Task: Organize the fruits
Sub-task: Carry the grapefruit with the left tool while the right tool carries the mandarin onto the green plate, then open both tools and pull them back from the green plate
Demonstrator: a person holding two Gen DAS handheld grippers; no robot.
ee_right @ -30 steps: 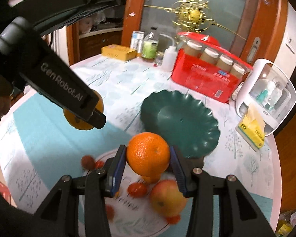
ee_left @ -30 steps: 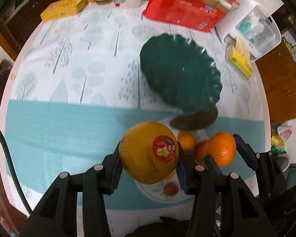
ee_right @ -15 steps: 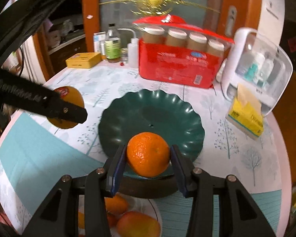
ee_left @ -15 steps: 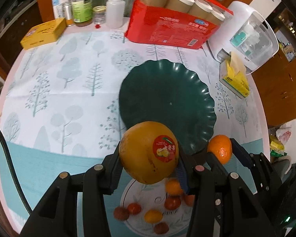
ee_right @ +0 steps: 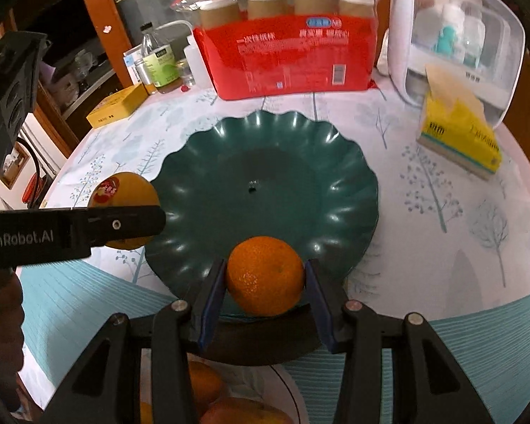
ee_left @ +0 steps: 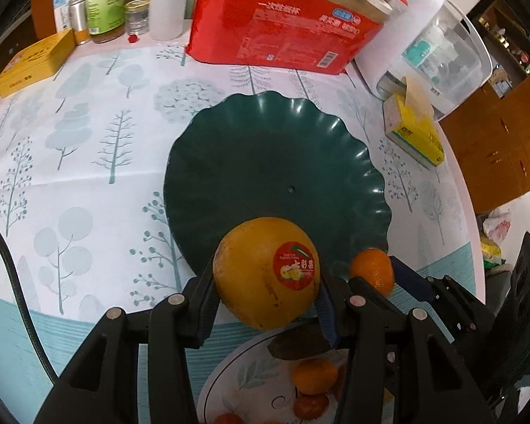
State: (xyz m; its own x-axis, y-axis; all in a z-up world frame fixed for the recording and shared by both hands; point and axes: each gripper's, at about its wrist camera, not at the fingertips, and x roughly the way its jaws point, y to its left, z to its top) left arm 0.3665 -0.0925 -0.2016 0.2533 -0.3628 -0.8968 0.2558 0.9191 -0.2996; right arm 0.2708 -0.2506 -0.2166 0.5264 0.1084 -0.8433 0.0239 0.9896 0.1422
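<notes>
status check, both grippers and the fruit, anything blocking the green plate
Left gripper shut on yellow fruit. Right gripper shut on orange. Both at the near rim of the green plate. Plate bare, nothing in the way.

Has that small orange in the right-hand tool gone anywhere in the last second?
Yes. The orange, held in the right gripper, travelled from above the white fruit plate forward to the green dish near edge.
</notes>
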